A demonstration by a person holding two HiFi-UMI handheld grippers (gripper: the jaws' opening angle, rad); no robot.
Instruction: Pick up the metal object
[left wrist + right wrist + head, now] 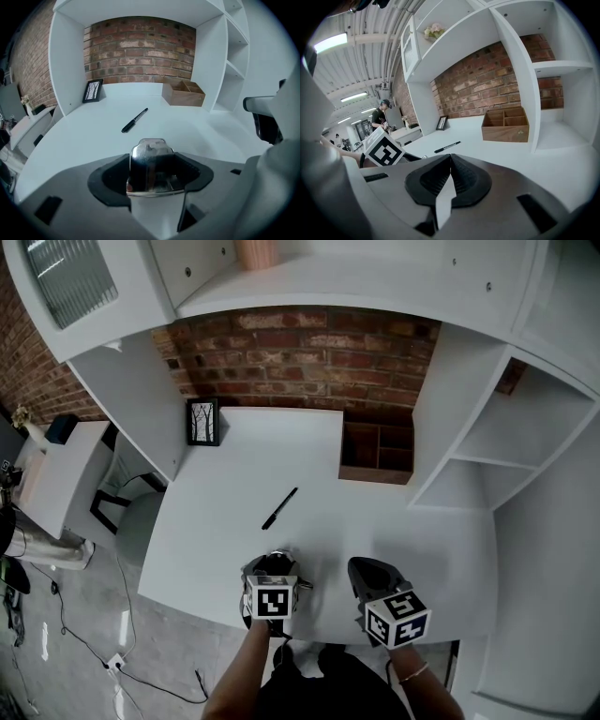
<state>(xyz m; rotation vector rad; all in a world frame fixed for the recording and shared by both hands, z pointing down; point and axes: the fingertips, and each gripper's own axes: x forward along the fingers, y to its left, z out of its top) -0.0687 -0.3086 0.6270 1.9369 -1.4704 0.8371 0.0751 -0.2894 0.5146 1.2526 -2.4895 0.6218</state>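
A shiny metal object [150,164] with a rounded top sits clamped between the black pads of my left gripper [151,176], which is shut on it. From the head view the left gripper [273,570] hovers at the near edge of the white desk [234,474], and the metal object [302,585] shows only as a glint at its side. My right gripper [375,576] is to its right, its jaws closed together with nothing held; the right gripper [451,180] shows its pads meeting in its own view.
A black marker pen [279,507] lies mid-desk, the marker [134,120] ahead of the left gripper. A wooden organiser box [377,452] stands at the back right, a small framed picture [202,422] at the back left. White shelving flanks both sides.
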